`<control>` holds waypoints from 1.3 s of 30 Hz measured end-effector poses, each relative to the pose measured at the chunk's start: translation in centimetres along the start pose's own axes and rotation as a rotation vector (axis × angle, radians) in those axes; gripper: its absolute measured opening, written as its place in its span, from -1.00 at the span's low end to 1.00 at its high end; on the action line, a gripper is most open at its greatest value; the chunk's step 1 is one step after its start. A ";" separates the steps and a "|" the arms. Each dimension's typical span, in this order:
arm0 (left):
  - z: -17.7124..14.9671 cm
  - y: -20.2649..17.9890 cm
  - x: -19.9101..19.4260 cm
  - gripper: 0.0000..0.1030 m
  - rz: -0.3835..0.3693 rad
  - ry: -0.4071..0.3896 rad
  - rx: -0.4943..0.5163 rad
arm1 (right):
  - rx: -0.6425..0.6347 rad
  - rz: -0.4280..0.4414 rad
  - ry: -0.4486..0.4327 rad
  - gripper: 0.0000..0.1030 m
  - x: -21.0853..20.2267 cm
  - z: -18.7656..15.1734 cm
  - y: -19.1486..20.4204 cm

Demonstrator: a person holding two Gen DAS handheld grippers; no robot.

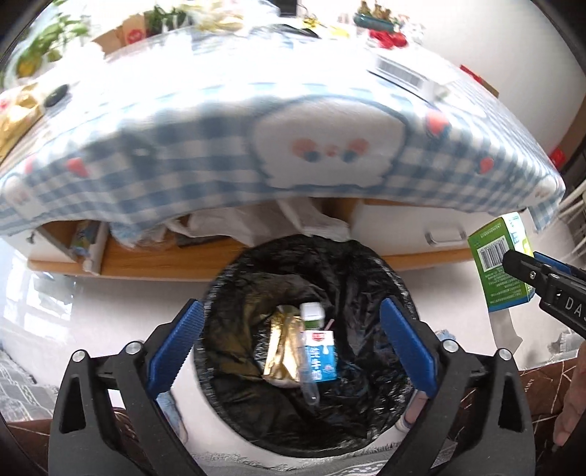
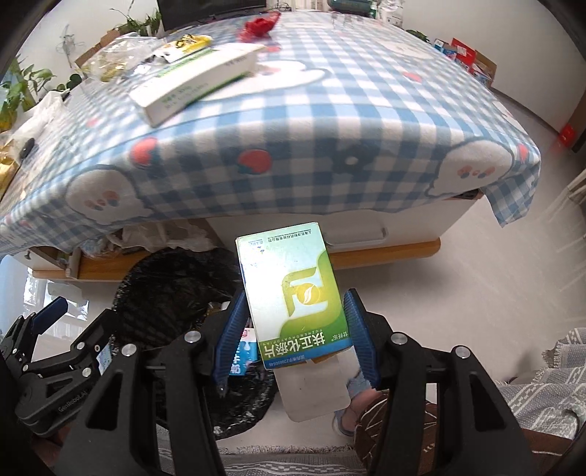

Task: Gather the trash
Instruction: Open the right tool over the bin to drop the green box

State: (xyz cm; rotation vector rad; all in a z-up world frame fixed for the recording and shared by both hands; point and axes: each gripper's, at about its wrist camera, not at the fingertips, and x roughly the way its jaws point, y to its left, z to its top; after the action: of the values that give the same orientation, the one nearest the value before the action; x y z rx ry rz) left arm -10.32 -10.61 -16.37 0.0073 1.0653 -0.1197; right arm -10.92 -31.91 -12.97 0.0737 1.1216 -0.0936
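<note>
Trash lies in the bin, a round bin lined with a black bag, on the floor in front of the counter. Inside are a gold wrapper, a blue-and-white milk carton, a small white-and-green box and a clear tube.

Left gripper hangs above the bin's mouth with its blue pads spread wide and nothing between them. Right gripper pinches a green-and-white box by its two sides, near the box's lower end; the box stands up from the pads, with a pale flap hanging open below. In the left wrist view this box sits to the right of the bin, just outside its rim.

On the counter's blue checked cloth a long white box lies, with red and yellow wrappers farther back. The cloth's edge overhangs a low shelf just behind the bin. Pale bare floor opens to the right of the bin, and a grey patterned rug lies near the right gripper.
</note>
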 end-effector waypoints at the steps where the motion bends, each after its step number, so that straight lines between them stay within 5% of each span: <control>1: -0.1 0.7 -0.3 0.89 0.008 -0.005 -0.008 | -0.004 0.007 -0.004 0.00 -0.2 0.0 0.4; 22: -1.3 10.9 -1.4 0.89 0.070 -0.032 -0.097 | -0.119 0.051 0.031 0.00 2.6 -1.6 10.8; 39: -1.4 13.1 -0.1 0.89 0.091 -0.011 -0.109 | -0.178 0.036 0.070 0.03 6.2 -2.8 14.9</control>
State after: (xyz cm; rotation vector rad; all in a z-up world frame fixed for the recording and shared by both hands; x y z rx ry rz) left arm -10.28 2.53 -17.66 -0.0432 1.0579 0.0205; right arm -9.10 -17.00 -19.63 -0.0620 1.1934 0.0415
